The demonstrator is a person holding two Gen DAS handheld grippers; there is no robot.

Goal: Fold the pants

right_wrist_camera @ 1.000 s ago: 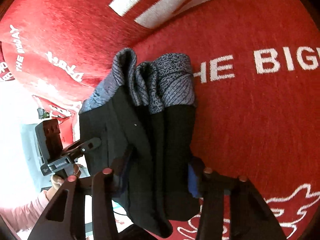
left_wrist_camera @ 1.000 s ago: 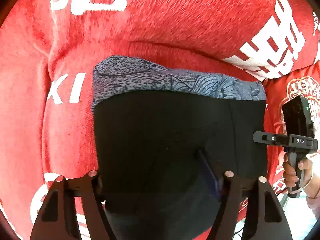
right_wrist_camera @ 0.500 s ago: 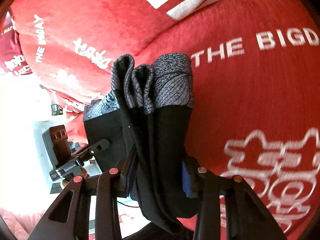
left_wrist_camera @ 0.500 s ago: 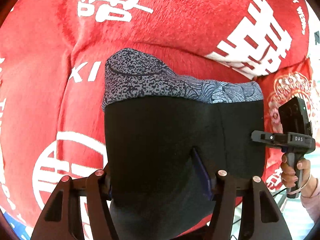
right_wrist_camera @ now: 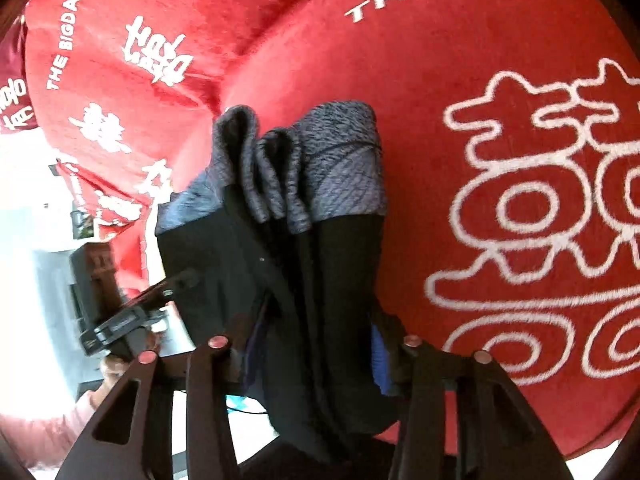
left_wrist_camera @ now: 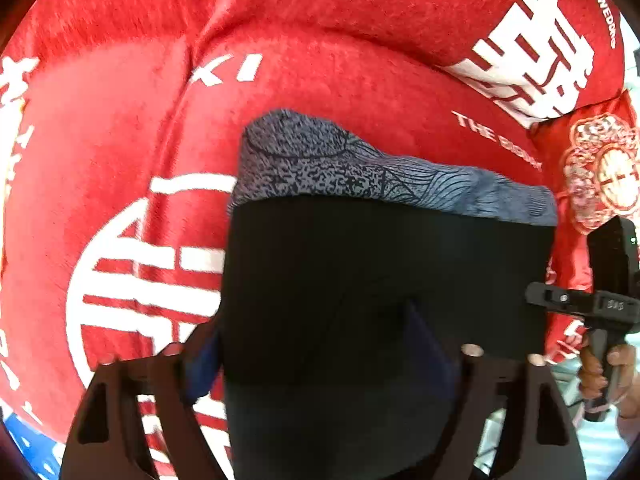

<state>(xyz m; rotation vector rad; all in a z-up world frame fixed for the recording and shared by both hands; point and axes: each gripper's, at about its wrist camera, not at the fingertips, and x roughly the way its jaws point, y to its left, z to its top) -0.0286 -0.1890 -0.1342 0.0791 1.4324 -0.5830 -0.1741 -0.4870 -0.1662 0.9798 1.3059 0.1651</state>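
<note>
You are near the end of the fold: the pants [left_wrist_camera: 380,280] lie as a compact black bundle with the grey patterned waistband [left_wrist_camera: 360,168] at the far end, resting on the red blanket [left_wrist_camera: 320,72] with white lettering.

Your left tongs [left_wrist_camera: 320,344] are opening; the cloth sits between the fingers, and the left pad looks clear of the fabric, so the grip looks released. Your right tongs [right_wrist_camera: 316,344] are also opening, with the stacked folds between them; here the layers still fill the gap and the pads seem to press on them, though the dark cloth makes it hard to be sure. In the left view your right hand [left_wrist_camera: 612,364] holds its grip handle at the bundle's right edge.

The next move, I judge, calls for letting both sides go fully and drawing straight back, so the layers do not drag open.

Compared with a second ago, the bundle has been carried across the blanket: different lettering now lies under it, and both tongs stand wider than before.
</note>
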